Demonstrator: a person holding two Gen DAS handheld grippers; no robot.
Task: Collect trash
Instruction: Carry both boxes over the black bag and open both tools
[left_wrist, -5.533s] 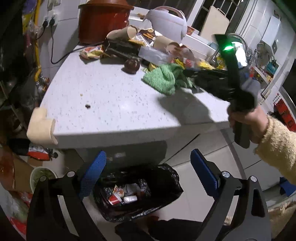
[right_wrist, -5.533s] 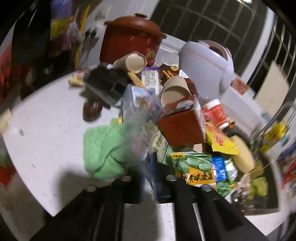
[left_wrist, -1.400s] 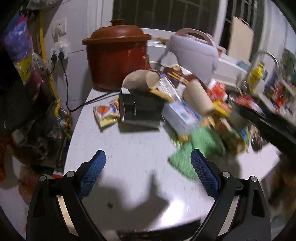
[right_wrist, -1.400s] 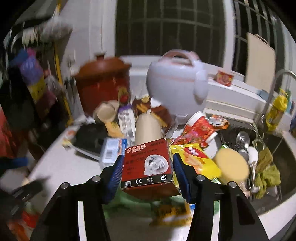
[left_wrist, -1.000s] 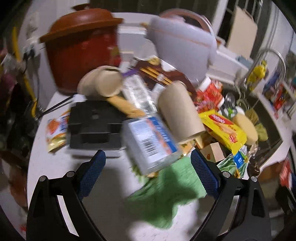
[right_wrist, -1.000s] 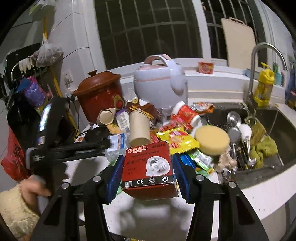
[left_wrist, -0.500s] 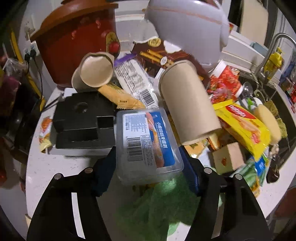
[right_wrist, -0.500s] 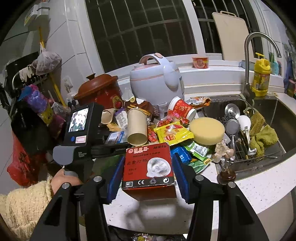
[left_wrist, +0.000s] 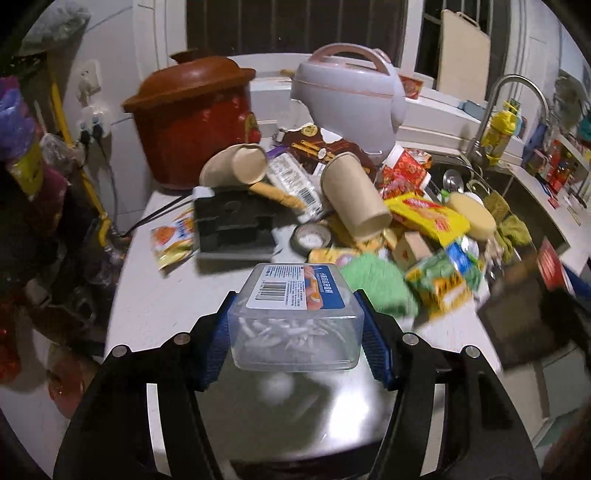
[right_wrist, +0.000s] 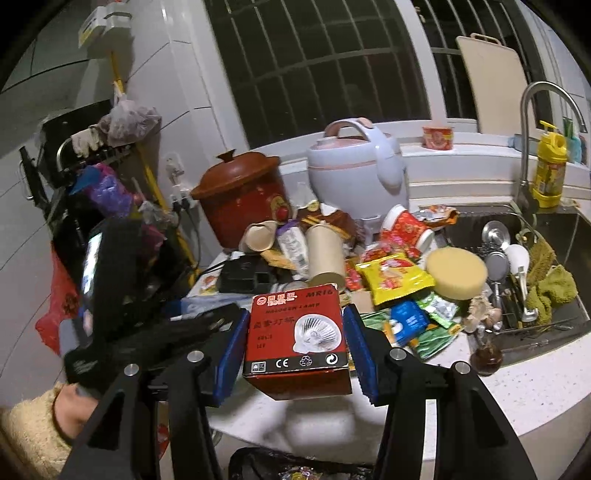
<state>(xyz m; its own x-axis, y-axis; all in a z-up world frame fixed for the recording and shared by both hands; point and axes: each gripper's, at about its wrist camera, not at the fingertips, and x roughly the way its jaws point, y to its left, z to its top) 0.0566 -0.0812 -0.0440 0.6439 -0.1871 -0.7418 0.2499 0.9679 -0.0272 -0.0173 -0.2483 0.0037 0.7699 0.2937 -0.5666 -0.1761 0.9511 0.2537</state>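
Your right gripper (right_wrist: 293, 345) is clamped on the red box (right_wrist: 297, 338), with the bin bag (right_wrist: 295, 469) directly below and nearer this hand. Your left gripper (left_wrist: 293, 332) is closing on the clear tub (left_wrist: 295, 317), held over the counter (left_wrist: 147, 295), with the bag out of its view.

We see clear plastic box (left_wrist: 295, 317) with blue-orange barcode label on top, white pieces inside, held level above white countertop, clamped at both sides between blue pads. We see red halogen lamp carton (right_wrist: 297, 336), bulb picture and CE marks facing us, slightly tilted, lifted clear of counter edge, above black trash bag (right_wrist: 295, 469) holding wrappers.
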